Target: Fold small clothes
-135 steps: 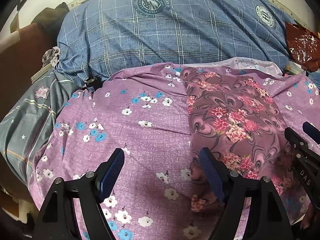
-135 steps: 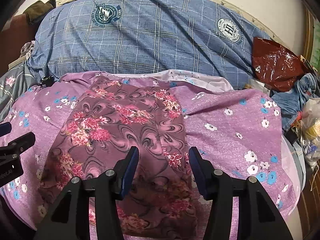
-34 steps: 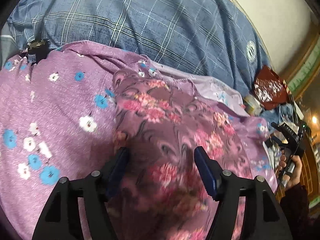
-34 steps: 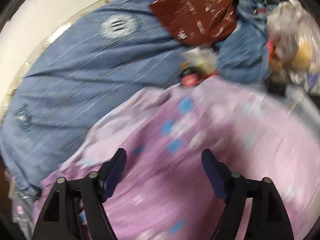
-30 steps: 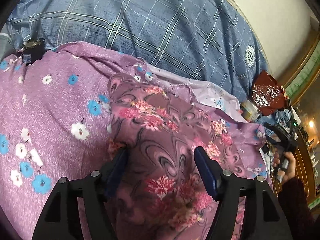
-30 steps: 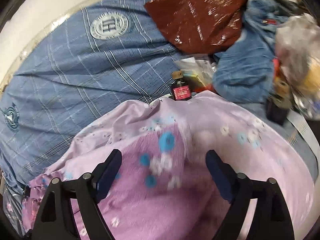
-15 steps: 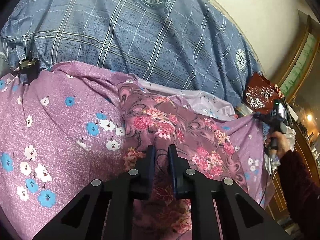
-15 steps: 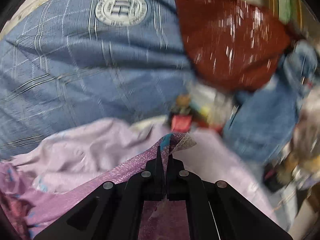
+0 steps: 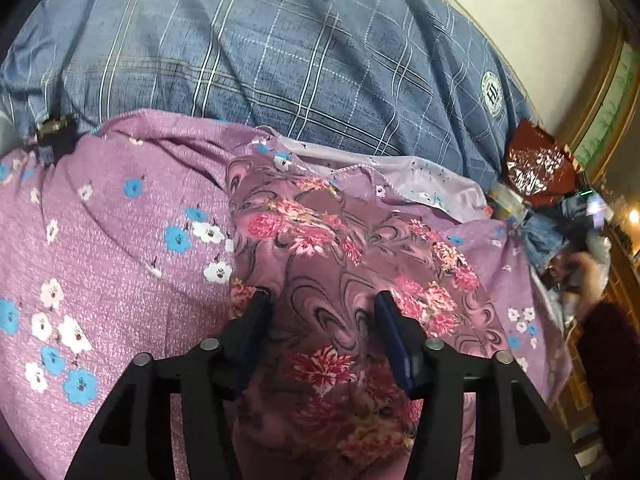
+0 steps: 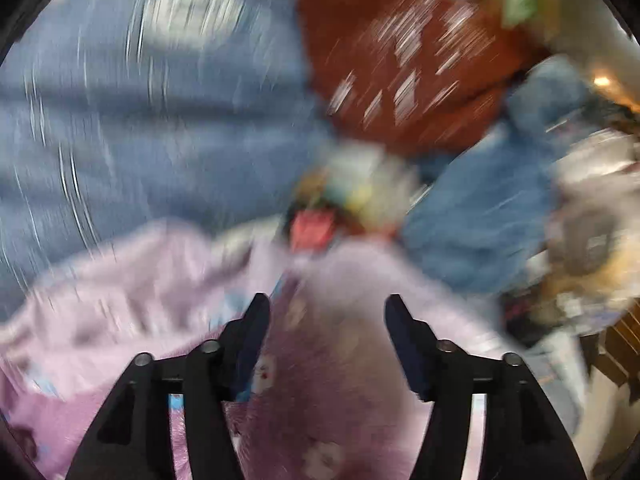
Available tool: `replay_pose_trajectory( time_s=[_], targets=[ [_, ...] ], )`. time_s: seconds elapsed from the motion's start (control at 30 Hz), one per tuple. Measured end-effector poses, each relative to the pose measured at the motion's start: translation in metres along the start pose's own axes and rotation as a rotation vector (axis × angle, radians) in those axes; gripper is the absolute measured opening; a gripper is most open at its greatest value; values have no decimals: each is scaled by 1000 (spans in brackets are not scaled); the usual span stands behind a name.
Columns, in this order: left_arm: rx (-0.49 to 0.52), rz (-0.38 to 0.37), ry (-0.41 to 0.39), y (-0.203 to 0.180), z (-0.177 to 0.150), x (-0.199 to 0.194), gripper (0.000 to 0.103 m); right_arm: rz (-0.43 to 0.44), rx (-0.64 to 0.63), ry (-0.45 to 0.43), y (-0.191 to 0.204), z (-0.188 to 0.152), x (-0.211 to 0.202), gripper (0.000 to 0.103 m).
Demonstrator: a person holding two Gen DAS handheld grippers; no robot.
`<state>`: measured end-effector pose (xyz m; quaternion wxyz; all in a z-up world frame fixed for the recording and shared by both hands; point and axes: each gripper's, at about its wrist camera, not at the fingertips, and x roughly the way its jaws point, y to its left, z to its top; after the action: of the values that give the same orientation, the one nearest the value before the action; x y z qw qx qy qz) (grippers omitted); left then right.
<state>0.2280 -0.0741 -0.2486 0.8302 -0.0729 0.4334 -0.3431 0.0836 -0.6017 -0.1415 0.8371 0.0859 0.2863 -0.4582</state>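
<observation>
We see left gripper (image 9: pixel 320 308) jaws just opened, empty, over dark floral garment (image 9: pixel 352 264); garment runs away from us. Right gripper (image 10: pixel 326 312) also just opened, empty, at purple cloth (image 10: pixel 320 400) edge.

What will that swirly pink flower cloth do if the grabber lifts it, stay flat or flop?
Probably flop: the swirly cloth lies soft and wrinkled over the purple sheet. It looks thin, so likely light. The left gripper stands open over it, gripping nothing.

Right wrist view: all motion-blurred; red item (image 10: pixel 310 228) at 12 o'clock unreadable.
Floral garment (image 9: pixel 344 280): near end cut off at 6 o'clock edge, left view.
Person's hand (image 9: pixel 588 276): blurred, 3 o'clock.
</observation>
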Motion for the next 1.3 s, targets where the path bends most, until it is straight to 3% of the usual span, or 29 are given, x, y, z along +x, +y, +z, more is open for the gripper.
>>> replay_pose_trajectory(
  time_s=[0.07,0.1,0.17,0.27,0.33,0.4,0.5,0.53,0.57,0.6,0.63,0.7,0.77,0.83,0.9,1.0,1.07,1.1,1.13,1.23,1.27,1.3],
  targets=[
    [-16,6,1,0,2,0,28,101,2,-57,-3,2,-49,76],
    [-35,0,0,2,3,-1,23,149,-9,-55,2,-1,-67,76],
    [-72,-7,-20,4,3,-5,19,334,-46,7,22,-18,-102,74],
    [-52,-12,-69,-1,1,-20,15,595,-124,189,74,-67,-126,57],
    [-36,-14,-80,-3,-4,-27,15,735,-152,366,114,-106,-125,57],
    [-30,-7,-83,-3,-7,-30,15,816,-106,462,140,-133,-116,60],
    [-21,-7,-86,-1,-11,-37,12,796,-51,607,176,-170,-92,63],
    [-18,-8,-88,-1,-11,-40,11,802,-23,617,179,-175,-90,62],
    [-17,-9,-91,-1,-11,-43,8,820,-4,600,180,-175,-94,48],
    [-19,-14,-95,-1,-9,-47,7,843,-22,586,182,-173,-100,20],
    [-21,-22,-109,-1,-7,-56,1,850,-74,547,186,-167,-113,18],
    [-16,-66,-144,-1,-3,-75,0,861,-130,491,190,-152,-140,16],
    [-1,-83,-193,2,2,-101,0,899,-106,484,191,-142,-155,16],
    [9,-74,-244,7,1,-116,0,913,-90,459,195,-138,-162,17],
    [4,18,-211,16,-2,-105,1,881,-63,438,203,-147,-157,27],
    [-42,70,-24,30,-9,-61,4,615,-215,441,231,-184,-115,38],
    [-20,148,89,29,-17,-35,4,639,-185,401,222,-191,-109,46],
    [2,194,91,27,-19,-32,4,623,-167,411,217,-188,-110,59],
    [29,231,79,23,-19,-33,5,608,-153,428,212,-183,-114,62],
    [29,250,38,16,-16,-49,7,642,-182,352,200,-168,-143,61],
    [24,259,14,12,-18,-60,11,646,-209,326,198,-165,-155,61],
    [27,274,-5,7,-20,-69,22,660,-242,294,195,-163,-170,61]
  ],
)
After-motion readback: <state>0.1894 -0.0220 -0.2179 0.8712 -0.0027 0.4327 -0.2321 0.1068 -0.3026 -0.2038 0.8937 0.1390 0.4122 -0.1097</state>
